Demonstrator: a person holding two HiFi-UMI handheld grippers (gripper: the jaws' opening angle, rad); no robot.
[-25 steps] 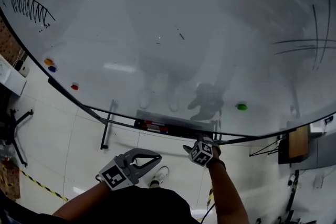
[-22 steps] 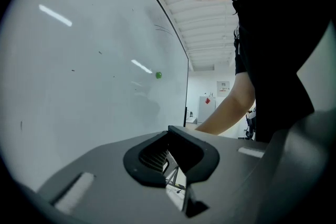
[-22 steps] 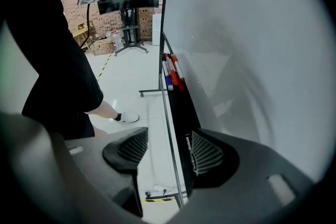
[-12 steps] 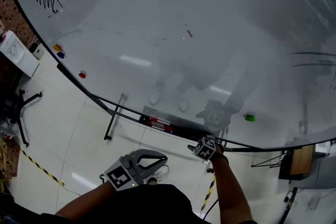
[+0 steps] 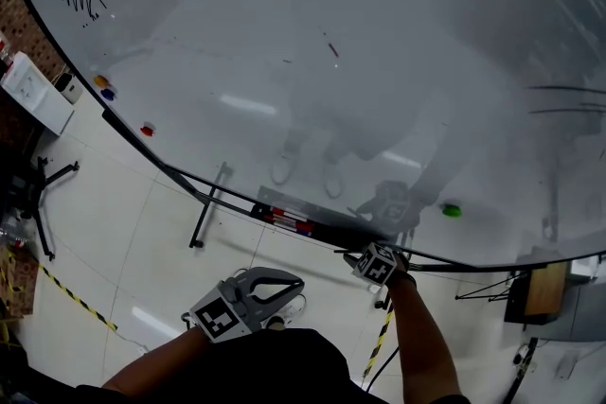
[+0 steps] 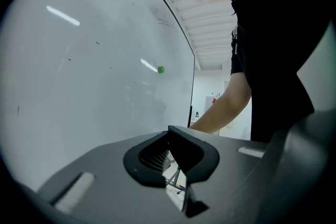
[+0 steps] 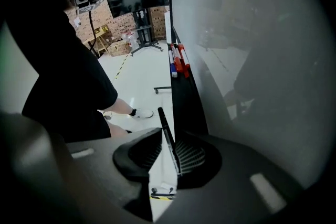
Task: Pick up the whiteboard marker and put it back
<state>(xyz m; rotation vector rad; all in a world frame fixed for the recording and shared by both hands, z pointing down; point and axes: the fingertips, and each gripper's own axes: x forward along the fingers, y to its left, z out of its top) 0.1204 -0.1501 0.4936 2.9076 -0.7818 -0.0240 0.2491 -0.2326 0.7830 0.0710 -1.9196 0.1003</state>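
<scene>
The right gripper (image 7: 164,131) points steeply down at the tray (image 7: 184,97) under the whiteboard (image 5: 284,61). Its fingers are closing, and the marker (image 7: 169,141) stands between them. This slim black marker lies along the inner face of the right finger, and the tip of the left finger meets it near the top. A narrow gap shows between the marker and the left finger lower down. The marker's far end pokes out just past the fingertips, beside the tray's near end. Further along the tray, well beyond the fingertips, lie the red markers (image 7: 181,63). The whiteboard rises just to the right of the fingers.

The left gripper (image 6: 170,136) is held level, well apart from the tray and to the left of the right gripper. Its fingertips are together and nothing is between them. Only a sliver of floor shows in the gap behind the tips. The whiteboard fills the space to the left of these fingers, with a green magnet (image 6: 160,69) on it far ahead.
</scene>
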